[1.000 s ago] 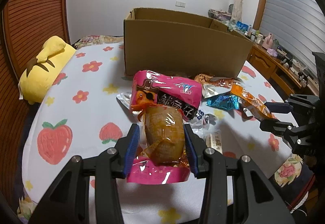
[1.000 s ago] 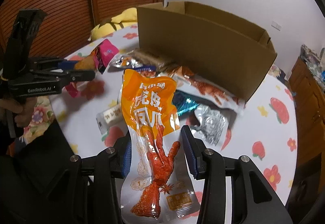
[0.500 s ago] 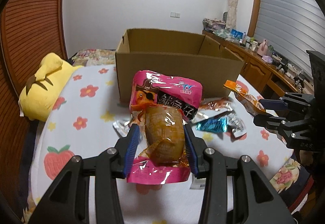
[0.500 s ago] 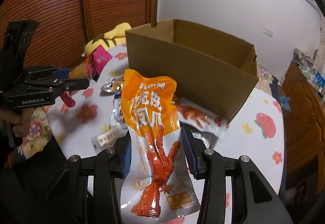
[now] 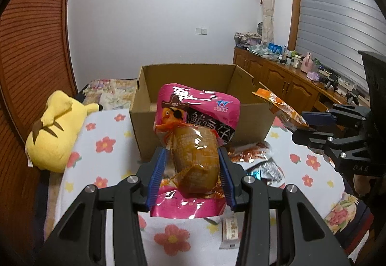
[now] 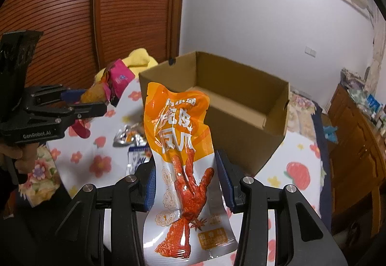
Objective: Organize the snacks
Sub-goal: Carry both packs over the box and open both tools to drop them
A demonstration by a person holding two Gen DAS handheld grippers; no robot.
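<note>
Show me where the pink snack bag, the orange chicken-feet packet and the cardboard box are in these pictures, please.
pink snack bag (image 5: 207, 107): left wrist view, on its pink upper part.
orange chicken-feet packet (image 6: 178, 126): right wrist view, on the orange printed front.
cardboard box (image 6: 241, 131): right wrist view, on its near outer wall.

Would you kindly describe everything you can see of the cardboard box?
The cardboard box is plain brown corrugated card, rectangular, standing upright on the flower-print cloth with its top open. What shows of its inside looks bare, though the floor is mostly hidden. A few loose snack packets lie by its near wall. Neither held packet nor gripper touches it.
</note>
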